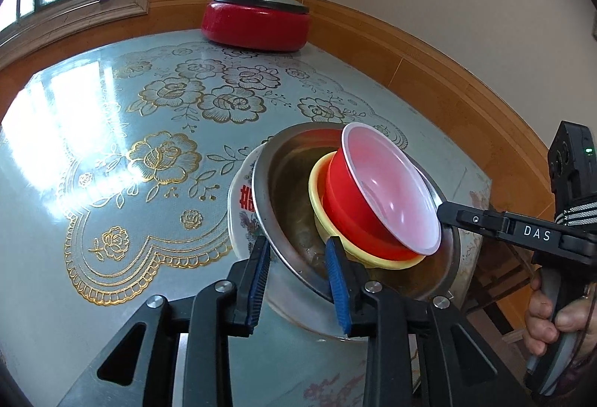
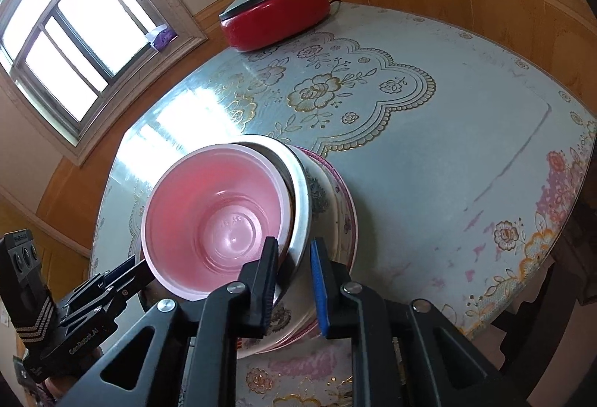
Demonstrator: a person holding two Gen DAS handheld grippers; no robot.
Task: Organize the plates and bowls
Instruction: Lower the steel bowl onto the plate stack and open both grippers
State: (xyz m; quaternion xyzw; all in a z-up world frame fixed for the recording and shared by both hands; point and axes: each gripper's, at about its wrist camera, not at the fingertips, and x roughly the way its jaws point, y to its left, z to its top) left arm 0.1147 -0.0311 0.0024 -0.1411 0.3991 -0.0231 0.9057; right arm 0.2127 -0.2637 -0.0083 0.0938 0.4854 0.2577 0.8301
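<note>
A nested stack sits near the table's front edge. From the inside out it is a red bowl [image 1: 358, 209] [image 2: 212, 213] with a pale inside, a yellow bowl [image 1: 317, 190], a steel basin [image 1: 283, 190] [image 2: 300, 198] and a white patterned ceramic bowl [image 1: 240, 205] [image 2: 335, 205]. My left gripper [image 1: 298, 276] [image 2: 130, 269] is shut on the rims of the basin and ceramic bowl at the stack's near side. My right gripper [image 2: 294, 280] [image 1: 444, 213] clamps the same rims on the opposite side. The stack looks tilted in both views.
A red electric pot [image 1: 257, 22] [image 2: 276, 15] with a grey lid stands at the table's far edge. The table [image 1: 112, 146] [image 2: 447, 164] has a glossy floral cover. A window and wood-panelled wall lie behind. A person's hand [image 1: 548, 317] holds the right gripper's handle.
</note>
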